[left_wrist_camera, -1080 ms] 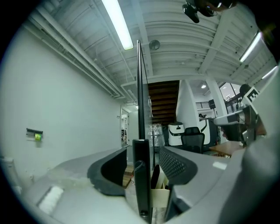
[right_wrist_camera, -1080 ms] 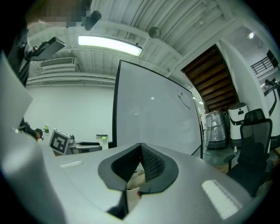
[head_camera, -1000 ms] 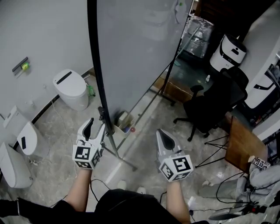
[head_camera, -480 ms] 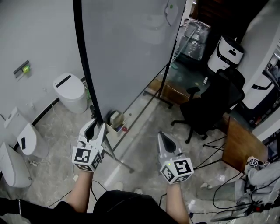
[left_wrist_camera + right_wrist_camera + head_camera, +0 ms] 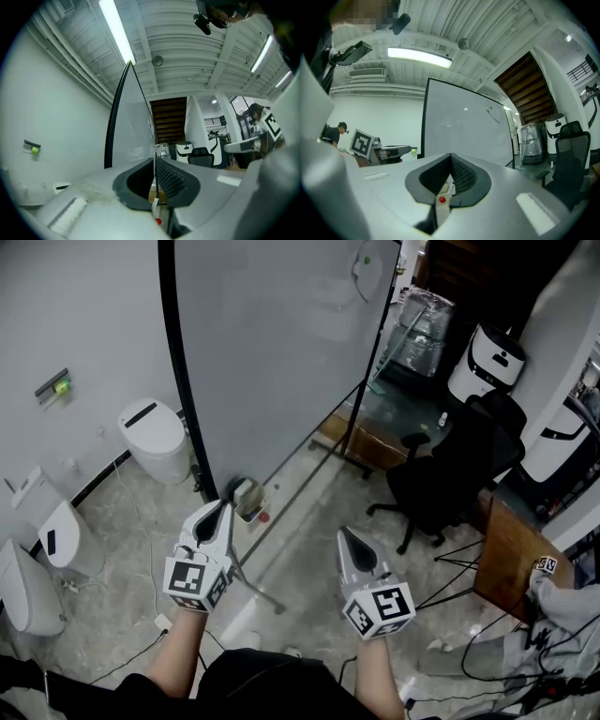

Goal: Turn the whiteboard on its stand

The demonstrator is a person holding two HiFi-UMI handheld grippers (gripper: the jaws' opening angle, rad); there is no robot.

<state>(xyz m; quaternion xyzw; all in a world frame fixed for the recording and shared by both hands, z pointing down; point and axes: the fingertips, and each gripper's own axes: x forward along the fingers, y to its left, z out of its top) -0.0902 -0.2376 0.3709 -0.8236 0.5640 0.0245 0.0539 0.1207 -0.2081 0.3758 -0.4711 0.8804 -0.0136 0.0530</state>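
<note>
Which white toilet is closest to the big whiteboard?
The uppermost toilet in the head view, just left of the whiteboard's black edge. The other two sit further left, lower down.

Grey marble floor (image 5: pixel 122 549), white wall (image 5: pixel 84 306), black office chair (image 5: pixel 448 474), ceiling strip light (image 5: pixel 116 30)

No words, numbers or brand names can be read in any view. The only signs are black-and-white square code markers: in the head view one set is on the marker cube (image 5: pixel 197 582) of the left gripper (image 5: pixel 217 513) at lower left, another on the cube (image 5: pixel 380 607) of the right gripper (image 5: pixel 346 537) at lower centre. A faint pen loop near the top of the whiteboard (image 5: pixel 281 362) forms no letters.
</note>
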